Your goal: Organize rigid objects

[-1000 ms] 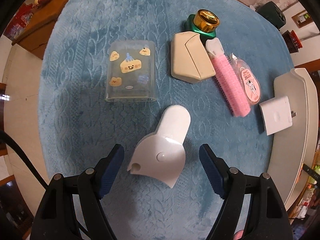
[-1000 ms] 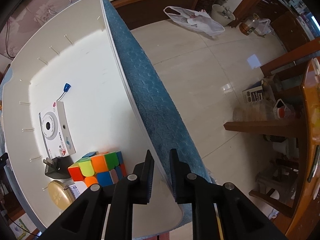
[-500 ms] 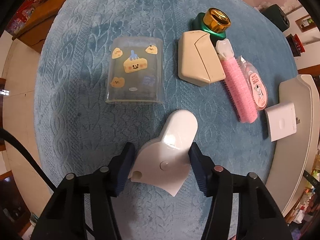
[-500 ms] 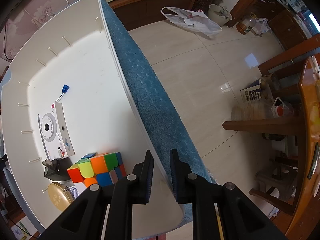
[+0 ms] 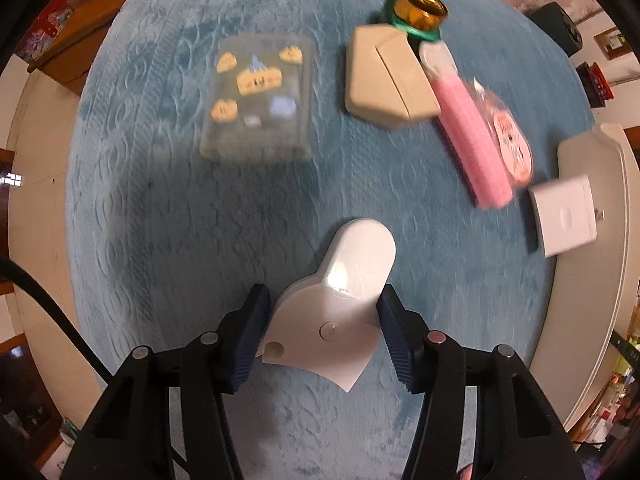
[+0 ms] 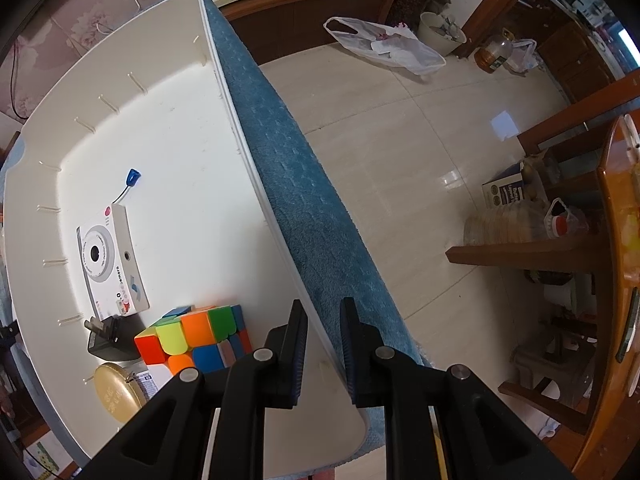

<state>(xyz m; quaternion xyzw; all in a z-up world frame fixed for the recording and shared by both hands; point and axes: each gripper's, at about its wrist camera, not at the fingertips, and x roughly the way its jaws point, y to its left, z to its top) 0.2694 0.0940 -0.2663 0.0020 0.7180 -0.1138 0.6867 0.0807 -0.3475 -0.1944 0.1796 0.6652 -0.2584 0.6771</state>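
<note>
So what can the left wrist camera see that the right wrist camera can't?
Only the left wrist view shows the white plastic scoop-shaped piece in the left gripper, the clear sticker-covered box, the beige angular case and the pink hair roller. Only the right wrist view shows the colourful puzzle cube, the white camera box and the right gripper clamping the bin's rim. Both show the white plastic bin and the blue fuzzy cloth.

The left gripper [image 5: 320, 332] is pointing straight down, its jaws pressing on something held between them. The right gripper [image 6: 323, 346] is pointing down too, its jaws standing nearly closed.
</note>
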